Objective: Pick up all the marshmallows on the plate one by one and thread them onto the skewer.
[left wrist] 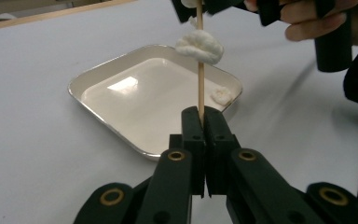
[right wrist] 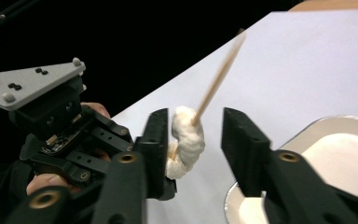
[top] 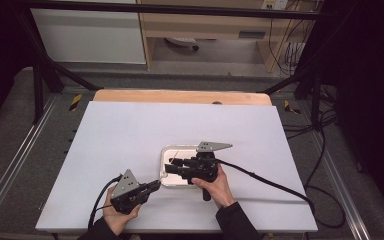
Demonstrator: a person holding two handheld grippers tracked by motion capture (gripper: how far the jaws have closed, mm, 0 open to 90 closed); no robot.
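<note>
White tray [left wrist: 98,77] under the skewer [left wrist: 200,79] — second marshmallow piece [left wrist: 222,95] inside.

Left gripper [left wrist: 200,122] clamped on the near end of a wooden skewer [left wrist: 200,88], white marshmallow [left wrist: 199,45] threaded partway up it, white tray [left wrist: 116,77] just beyond, small white piece [left wrist: 222,95] in its right corner, right gripper [left wrist: 261,10] far above.

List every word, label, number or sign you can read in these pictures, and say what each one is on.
No readable text in any view.
Yellow-and-black hazard stripes mark the floor rail beside the table: a sign, no words.
The grey plate on the left claw carries only dark dots, no letters.
A pale label on the far wooden shelf is too small to read.
</note>
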